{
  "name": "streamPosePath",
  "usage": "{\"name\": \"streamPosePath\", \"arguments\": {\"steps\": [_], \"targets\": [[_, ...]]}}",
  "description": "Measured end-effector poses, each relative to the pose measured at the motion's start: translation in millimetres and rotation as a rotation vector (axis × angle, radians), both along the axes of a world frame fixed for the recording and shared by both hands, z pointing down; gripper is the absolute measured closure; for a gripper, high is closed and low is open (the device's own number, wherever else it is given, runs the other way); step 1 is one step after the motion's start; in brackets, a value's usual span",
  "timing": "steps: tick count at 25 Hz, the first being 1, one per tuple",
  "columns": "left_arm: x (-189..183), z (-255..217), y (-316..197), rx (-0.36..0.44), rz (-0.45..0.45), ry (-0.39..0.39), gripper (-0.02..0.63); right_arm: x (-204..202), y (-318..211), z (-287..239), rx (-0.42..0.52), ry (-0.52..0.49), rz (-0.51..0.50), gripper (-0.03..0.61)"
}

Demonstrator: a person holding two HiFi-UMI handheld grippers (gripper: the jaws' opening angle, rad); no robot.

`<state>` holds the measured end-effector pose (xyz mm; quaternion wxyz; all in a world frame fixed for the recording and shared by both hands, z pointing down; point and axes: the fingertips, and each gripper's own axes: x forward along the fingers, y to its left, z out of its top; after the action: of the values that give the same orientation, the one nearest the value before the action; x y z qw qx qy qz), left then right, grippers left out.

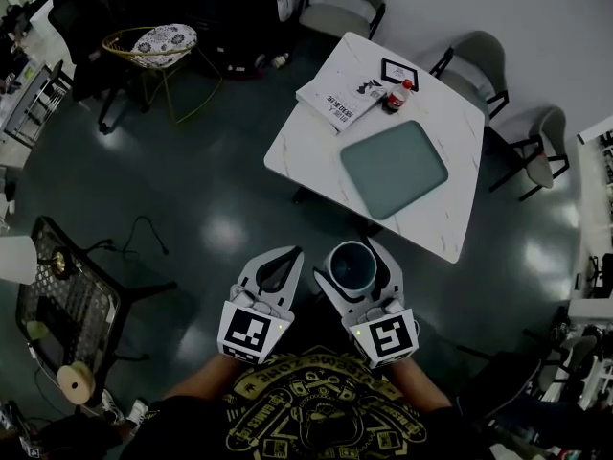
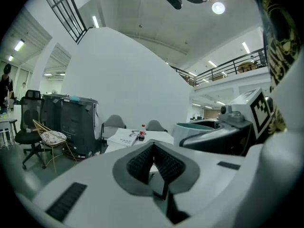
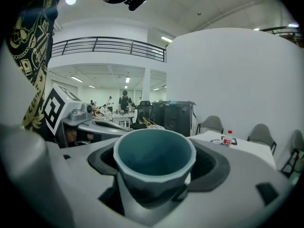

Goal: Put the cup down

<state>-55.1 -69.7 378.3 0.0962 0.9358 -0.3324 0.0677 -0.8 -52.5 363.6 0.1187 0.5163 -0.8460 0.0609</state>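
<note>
Head view: R gripper (image 1: 353, 253) clamped on upright cup (image 1: 351, 267), teal inside, held over dark floor (image 1: 206, 175), just short of white table (image 1: 305, 149) w/ grey tray (image 1: 394, 168), booklet (image 1: 340, 99) & red-capped bottle (image 1: 398, 95). L gripper (image 1: 286, 254) alongside, jaws together, nothing btwn them.

The cup (image 3: 151, 186) looks matt and faceted outside and smooth teal within, the left tongs (image 2: 153, 148) and right tongs (image 3: 156, 163) are smooth white plastic with ribbed dark pads (image 2: 140, 163), the floor (image 1: 211, 199) is glossy, and the tabletop (image 1: 460, 132) is marble-patterned.
</note>
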Motion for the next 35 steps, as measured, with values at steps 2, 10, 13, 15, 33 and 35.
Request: {"name": "streamPosePath", "arguments": {"steps": [2, 10, 13, 15, 33, 35], "targets": [[1, 0, -1, -0.002, 0.004, 0.001, 0.604, 1, -1, 0, 0.002, 0.002, 0.002, 0.195], [9, 5, -13, -0.009, -0.007, -0.017, 0.604, 9, -15, 1, 0.011, -0.007, -0.010, 0.195], [16, 4, -19, -0.011, -0.017, -0.024, 0.604, 16, -22, 0, 0.019, -0.016, -0.023, 0.195], [23, 3, -23, -0.010, -0.020, -0.028, 0.604, 22, -27, 0, 0.018, -0.021, -0.028, 0.195], [106, -1, -81, -0.018, -0.055, -0.060, 0.604, 123, -90, 4, 0.006, -0.027, 0.017, 0.195], [117, -1, -87, -0.025, -0.056, -0.064, 0.604, 132, -96, 4, 0.017, -0.037, 0.013, 0.195]]}}
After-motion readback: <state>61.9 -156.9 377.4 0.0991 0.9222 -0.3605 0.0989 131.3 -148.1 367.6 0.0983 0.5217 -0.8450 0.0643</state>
